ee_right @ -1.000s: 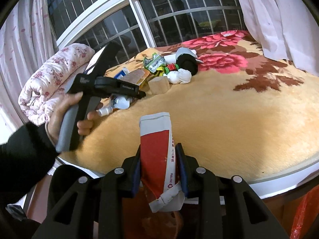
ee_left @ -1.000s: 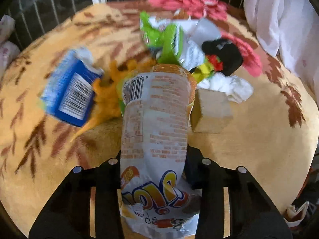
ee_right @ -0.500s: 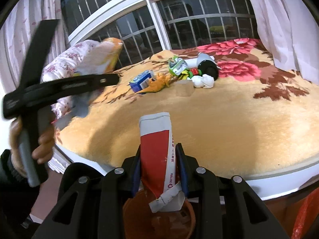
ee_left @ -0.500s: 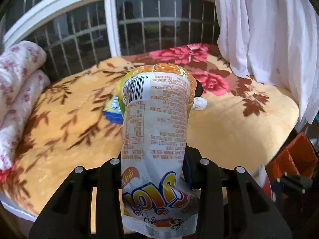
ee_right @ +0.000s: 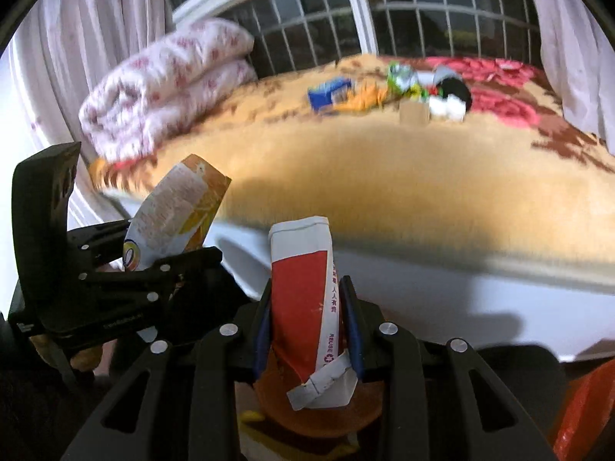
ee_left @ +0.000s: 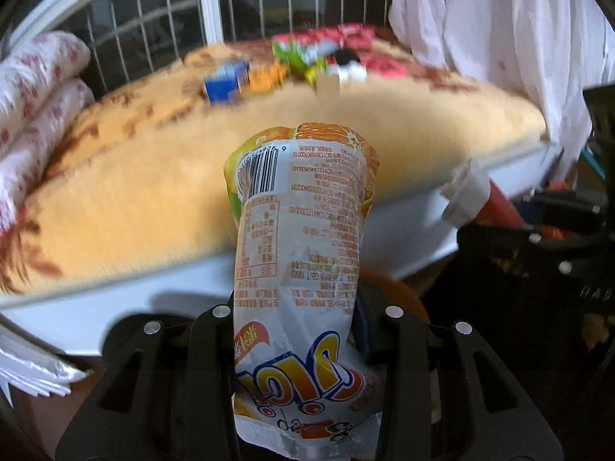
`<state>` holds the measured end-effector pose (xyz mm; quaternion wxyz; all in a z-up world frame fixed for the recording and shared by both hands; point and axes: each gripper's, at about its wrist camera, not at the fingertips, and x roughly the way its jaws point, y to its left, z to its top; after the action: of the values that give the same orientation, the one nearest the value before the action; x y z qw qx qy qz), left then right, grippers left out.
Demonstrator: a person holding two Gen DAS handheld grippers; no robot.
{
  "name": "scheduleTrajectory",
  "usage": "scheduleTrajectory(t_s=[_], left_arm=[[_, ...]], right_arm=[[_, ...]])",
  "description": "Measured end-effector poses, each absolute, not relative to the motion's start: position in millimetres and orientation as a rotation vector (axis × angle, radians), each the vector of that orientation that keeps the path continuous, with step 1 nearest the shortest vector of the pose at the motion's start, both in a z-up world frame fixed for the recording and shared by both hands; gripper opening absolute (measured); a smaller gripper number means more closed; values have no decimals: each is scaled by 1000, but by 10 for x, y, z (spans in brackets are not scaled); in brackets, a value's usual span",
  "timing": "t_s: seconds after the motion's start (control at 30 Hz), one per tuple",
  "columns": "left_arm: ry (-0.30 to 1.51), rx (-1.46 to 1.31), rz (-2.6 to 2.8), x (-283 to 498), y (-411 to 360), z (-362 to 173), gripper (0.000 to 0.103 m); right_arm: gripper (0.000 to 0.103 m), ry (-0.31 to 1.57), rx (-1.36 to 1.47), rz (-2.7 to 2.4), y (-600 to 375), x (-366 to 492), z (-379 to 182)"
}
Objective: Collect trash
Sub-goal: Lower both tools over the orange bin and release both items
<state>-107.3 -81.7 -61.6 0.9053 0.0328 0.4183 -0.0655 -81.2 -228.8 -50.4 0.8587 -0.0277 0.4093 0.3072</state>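
Grippers [ee_left: 296, 330] [ee_right: 307, 319] side-by-side, prob. angled down

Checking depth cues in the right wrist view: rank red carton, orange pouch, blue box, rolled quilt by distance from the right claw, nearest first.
1. Red carton: clamped in the right claw.
2. Orange pouch: lower left, in the left claw.
3. Rolled quilt: upper left, at the blanket's edge.
4. Blue box: top centre, far across the blanket.

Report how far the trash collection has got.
Done: I cannot confirm anything binned yet. In hand: the left gripper clamps an orange drink pouch, the right gripper a red-and-white carton, both off the bed's edge, above an orange bin. Left: a blue carton, green wrappers, a small box and more still on the blanket.
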Motion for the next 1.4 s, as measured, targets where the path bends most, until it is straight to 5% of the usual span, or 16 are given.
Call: scheduleTrajectory(t_s=[0.33, 0.73, 0.83, 0.9, 0.97, 1.4], left_arm=[[1284, 16, -208, -774, -863, -1817, 36], [1460, 86, -170, -401, -920, -2437, 37], [1482, 105, -166, -375, -955, -2495, 37], [1502, 131, -156, -354, -989, -2539, 48], [1497, 152, -150, -356, -1018, -2543, 68], [1455, 158, -152, -451, -999, -2410, 70]], right_arm=[[34, 1076, -112, 577, -2225, -698, -1239], [32, 1276, -179, 565, -1971, -337, -2011], [39, 1299, -182, 562, -1962, -313, -2083], [59, 1314, -194, 552, -1948, -299, -2123], [62, 1306, -197, 539, -1962, -288, -2121], [62, 1273, -176, 485, -2216, -366, -1977]])
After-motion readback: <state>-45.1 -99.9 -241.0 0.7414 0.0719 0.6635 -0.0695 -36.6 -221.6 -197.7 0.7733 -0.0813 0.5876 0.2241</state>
